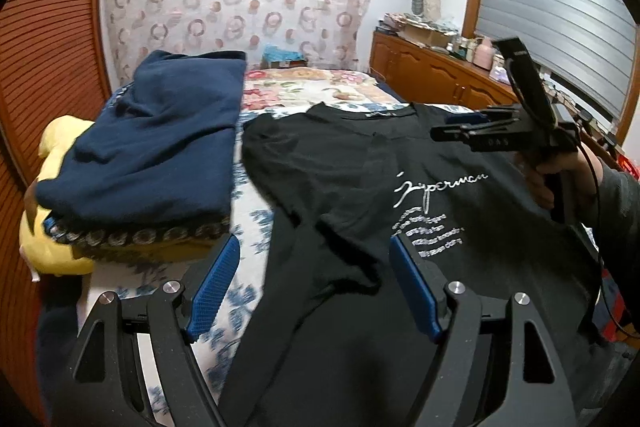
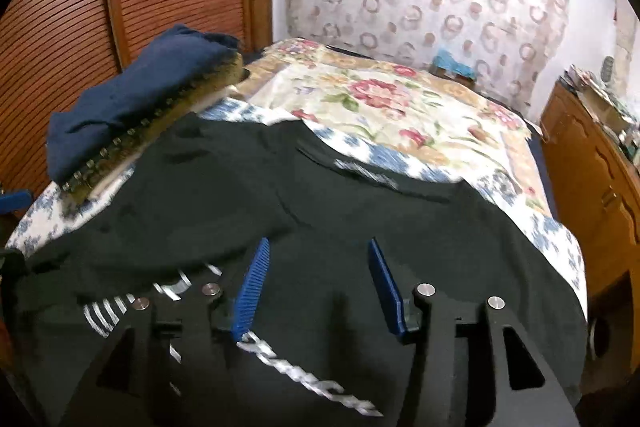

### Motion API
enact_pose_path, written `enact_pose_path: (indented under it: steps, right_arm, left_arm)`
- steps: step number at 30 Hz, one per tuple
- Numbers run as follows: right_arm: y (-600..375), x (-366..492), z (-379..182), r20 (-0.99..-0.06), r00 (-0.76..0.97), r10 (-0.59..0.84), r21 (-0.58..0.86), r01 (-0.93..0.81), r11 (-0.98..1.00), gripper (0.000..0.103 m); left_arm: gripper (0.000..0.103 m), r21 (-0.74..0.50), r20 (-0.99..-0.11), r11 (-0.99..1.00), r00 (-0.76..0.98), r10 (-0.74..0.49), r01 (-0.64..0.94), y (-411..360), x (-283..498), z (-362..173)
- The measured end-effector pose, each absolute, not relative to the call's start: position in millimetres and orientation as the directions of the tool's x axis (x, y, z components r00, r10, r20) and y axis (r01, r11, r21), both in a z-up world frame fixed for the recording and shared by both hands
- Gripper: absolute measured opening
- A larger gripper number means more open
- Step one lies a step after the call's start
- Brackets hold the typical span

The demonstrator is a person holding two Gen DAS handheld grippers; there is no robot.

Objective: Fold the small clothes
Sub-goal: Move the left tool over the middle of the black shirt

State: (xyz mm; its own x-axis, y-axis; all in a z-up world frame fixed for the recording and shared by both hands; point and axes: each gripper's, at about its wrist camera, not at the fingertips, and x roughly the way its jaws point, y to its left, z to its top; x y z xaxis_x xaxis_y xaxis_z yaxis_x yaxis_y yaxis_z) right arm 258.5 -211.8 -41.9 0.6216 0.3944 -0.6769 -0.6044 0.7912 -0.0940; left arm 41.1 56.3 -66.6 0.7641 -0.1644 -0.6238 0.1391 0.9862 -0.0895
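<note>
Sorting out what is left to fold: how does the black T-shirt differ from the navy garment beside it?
The black T-shirt lies spread out on the bedspread, with one side turned in; the navy garment is folded into a compact bundle. The T-shirt carries white printed lettering; the navy garment looks plain. The T-shirt rests directly on the bedspread, while the navy garment sits on top of other folded items. Both are dark and lie on the same bed.

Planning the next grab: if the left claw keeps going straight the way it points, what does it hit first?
Most likely the black T-shirt, spread on the bed just ahead of the open left claw; depth is uncertain.
</note>
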Motion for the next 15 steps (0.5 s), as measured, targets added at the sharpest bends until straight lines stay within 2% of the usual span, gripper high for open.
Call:
enact_pose_path:
  steps: [4,11,13,15]
  right_arm:
    - [-238,254,-41,-0.705,0.628,0.329,-0.116,-0.560,0.820,0.054]
    - [-280,234,-49,-0.739,0.611,0.284,-0.108,-0.524,0.845,0.054]
    - [-281,231,-48,-0.748,0.606,0.272,-0.118,-0.525,0.843,0.054]
    - [-288,226,-49,-0.742,0.607,0.283,-0.110,-0.527,0.843,0.054]
  left_arm:
    - [0.077,-0.109,-0.631,0.977,0.747,-0.210,0.183,46,53,-68]
    - [0.052,-0.128,-0.675,0.966,0.694,-0.249,0.223,29,72,-76]
    - [0.047,-0.129,-0.691,0.969,0.681,-0.241,0.212,28,78,-79]
    - [0.038,-0.135,-0.703,0.970,0.670,-0.237,0.201,28,82,-83]
